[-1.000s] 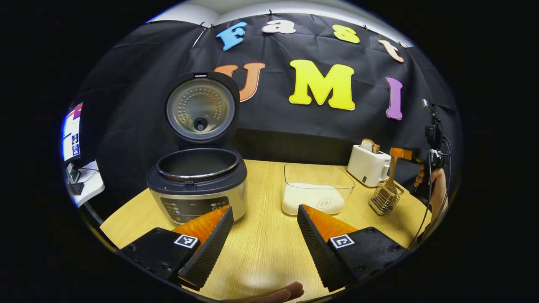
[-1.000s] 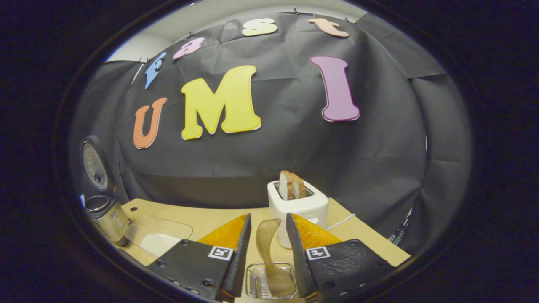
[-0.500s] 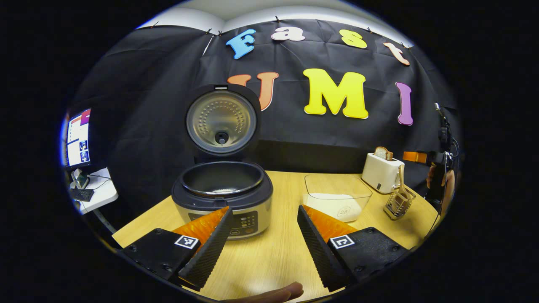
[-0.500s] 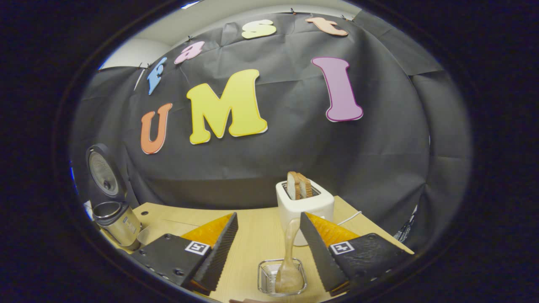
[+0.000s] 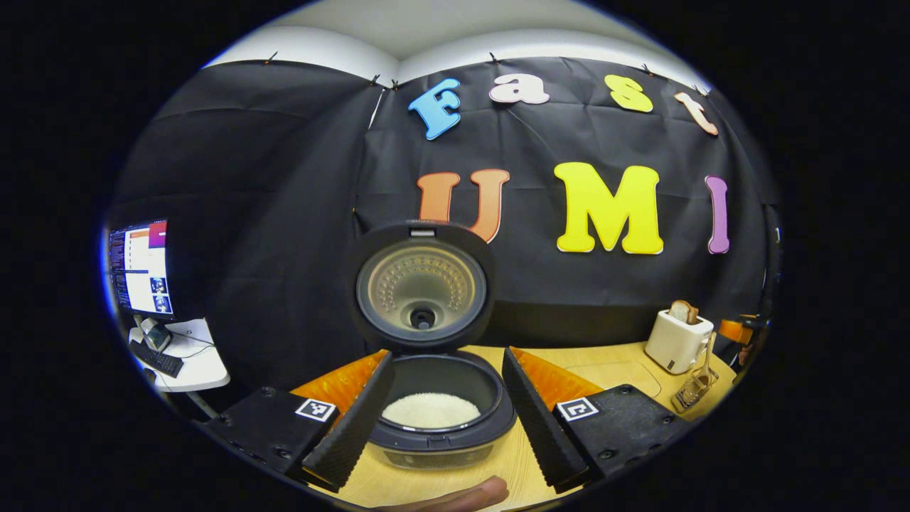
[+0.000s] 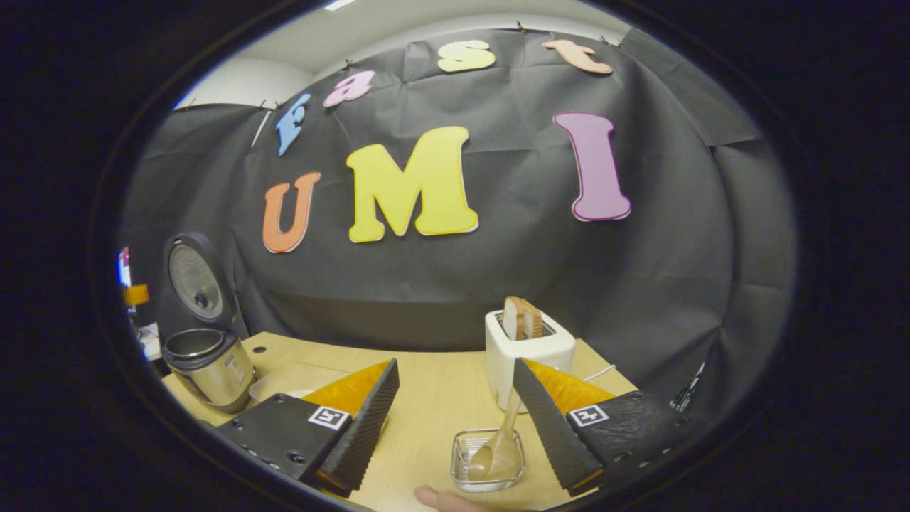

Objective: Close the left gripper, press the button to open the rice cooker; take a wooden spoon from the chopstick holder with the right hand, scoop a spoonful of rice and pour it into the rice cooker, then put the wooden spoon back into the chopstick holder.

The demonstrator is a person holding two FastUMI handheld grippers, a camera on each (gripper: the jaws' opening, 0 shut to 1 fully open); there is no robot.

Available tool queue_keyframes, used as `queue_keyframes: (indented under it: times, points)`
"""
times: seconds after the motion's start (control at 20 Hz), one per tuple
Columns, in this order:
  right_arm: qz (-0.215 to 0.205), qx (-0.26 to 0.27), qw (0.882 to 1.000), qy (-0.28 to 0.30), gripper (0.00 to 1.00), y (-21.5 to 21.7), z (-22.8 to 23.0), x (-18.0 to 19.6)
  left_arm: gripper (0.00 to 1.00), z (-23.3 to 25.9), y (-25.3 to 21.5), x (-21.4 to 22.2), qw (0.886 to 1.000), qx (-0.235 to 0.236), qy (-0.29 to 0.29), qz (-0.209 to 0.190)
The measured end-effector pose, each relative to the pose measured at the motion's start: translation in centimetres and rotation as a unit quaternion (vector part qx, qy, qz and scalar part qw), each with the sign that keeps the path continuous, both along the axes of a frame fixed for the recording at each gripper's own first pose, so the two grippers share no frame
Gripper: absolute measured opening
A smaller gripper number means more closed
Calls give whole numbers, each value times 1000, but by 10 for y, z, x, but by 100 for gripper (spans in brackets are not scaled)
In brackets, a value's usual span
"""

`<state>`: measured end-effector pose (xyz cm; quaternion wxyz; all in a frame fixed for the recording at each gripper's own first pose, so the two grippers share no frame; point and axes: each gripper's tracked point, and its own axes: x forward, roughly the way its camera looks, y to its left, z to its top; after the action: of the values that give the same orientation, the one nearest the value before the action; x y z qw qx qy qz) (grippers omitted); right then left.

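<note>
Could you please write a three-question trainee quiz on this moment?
1. True or false: the cooker lid is up.
2. The spoon is: A) in the right gripper, B) in the holder, C) in the cooker.
3. Fill in: white rice lies in the ____.

Key:
1. True.
2. B; the right gripper's jaws stand apart above it.
3. Cooker, seen between the open left gripper fingers.
</note>
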<state>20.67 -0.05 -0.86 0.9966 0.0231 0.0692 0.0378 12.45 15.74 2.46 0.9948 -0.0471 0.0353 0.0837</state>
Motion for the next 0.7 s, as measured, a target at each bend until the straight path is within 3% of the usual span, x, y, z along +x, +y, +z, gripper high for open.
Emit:
queue_keyframes:
  times: [0.4,0.6,0.7]
  points:
    - [26,-34,999,7,96,16,-12,-16,97,70,36,56,1000,-4,-16,8]
    - [17,-32,999,-7,97,7,-7,-18,96,99,37,84,999,-28,-26,-11]
    - [9,-33,999,-9,97,2,-7,-20,96,108,47,98,999,-24,-23,-1]
